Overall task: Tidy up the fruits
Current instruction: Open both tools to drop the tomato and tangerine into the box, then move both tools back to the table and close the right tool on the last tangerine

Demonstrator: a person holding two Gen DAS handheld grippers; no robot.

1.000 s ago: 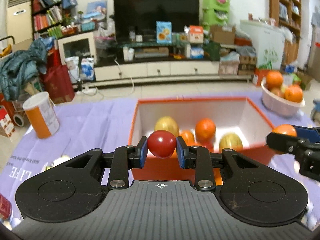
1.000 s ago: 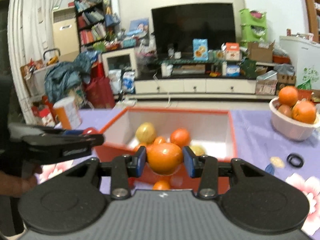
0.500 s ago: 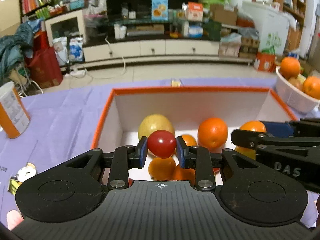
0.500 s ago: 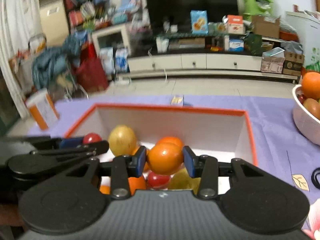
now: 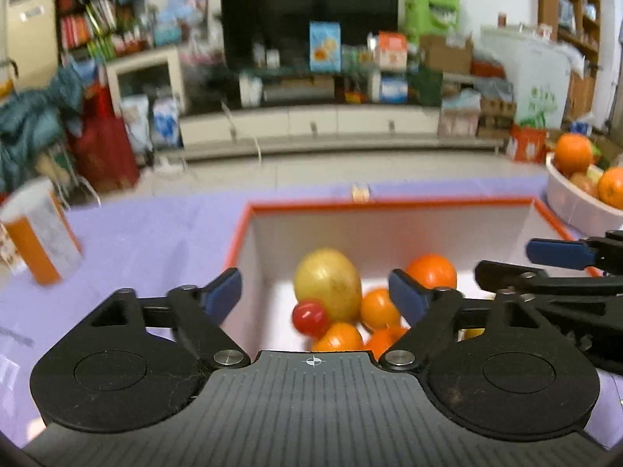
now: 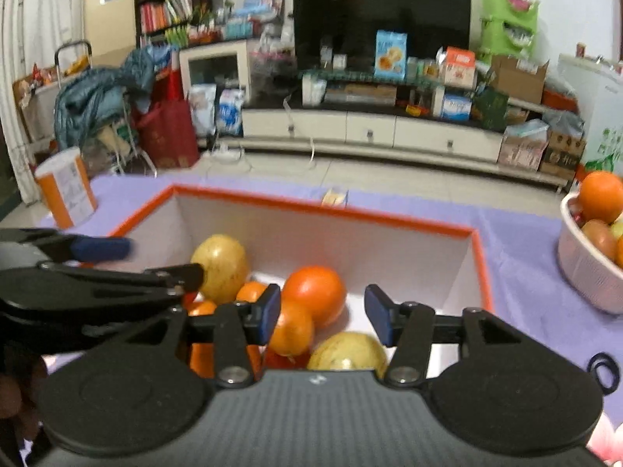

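- Inside the orange-rimmed box (image 5: 389,204) the fruit lies heaped toward the near side: a small red tomato (image 5: 310,317) rests against the lower left of a yellow-green pear-like fruit (image 5: 328,285), whose long axis tilts slightly, its narrower end up and toward the far wall.
- Several oranges (image 5: 431,271) crowd to the right of and below that fruit; in the right wrist view one large orange (image 6: 314,290) sits behind a smaller one (image 6: 291,332), with a second yellow-green fruit (image 6: 348,353) lying on its side near the front wall.
- Both tools hang over the box's near edge: the left gripper (image 5: 314,292) is spread wide with nothing between its blue pads, and the right gripper (image 6: 322,313) is likewise spread apart and empty.
- Right of the box on the purple-clothed desk (image 5: 155,233) stands a white bowl (image 6: 584,268) holding more oranges and other fruit.
- Well to the left stands an orange-and-white canister (image 6: 66,190), upright.
- A black ring (image 6: 603,369) lies on the cloth at the right edge.
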